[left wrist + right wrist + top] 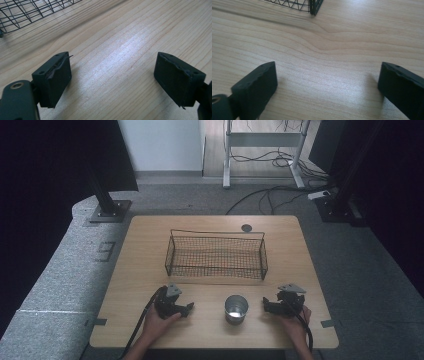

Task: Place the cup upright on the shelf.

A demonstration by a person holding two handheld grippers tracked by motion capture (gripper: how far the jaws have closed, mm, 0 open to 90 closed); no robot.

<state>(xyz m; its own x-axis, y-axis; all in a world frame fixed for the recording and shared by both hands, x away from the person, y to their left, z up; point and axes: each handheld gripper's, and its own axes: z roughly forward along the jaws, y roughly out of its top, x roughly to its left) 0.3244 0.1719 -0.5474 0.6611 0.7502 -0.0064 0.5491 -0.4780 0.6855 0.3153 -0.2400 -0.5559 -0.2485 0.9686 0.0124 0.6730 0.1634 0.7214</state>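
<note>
— Where do your claws sit?

— On the wooden table (pixel 150 250), near its front edge. My left gripper (pixel 188 308) lies at about eight o'clock from the table's middle, my right gripper (pixel 266 304) at about four. Both stand wide open with nothing between the jaws; in each gripper view I see bare wood in the gap.

— And the cup?

— The metal cup (pixel 236 308) stands upright between them, open mouth up. From my left gripper it is at three o'clock, near but apart; from my right gripper it is at nine o'clock, also apart, a little nearer. Neither one touches it.

— What lies beyond?

— The black wire basket (pixel 216 255), at twelve o'clock from the cup, across the table's middle. Its corner shows at the top of the left gripper view (pixel 15 15) and of the right gripper view (pixel 312 6).
</note>
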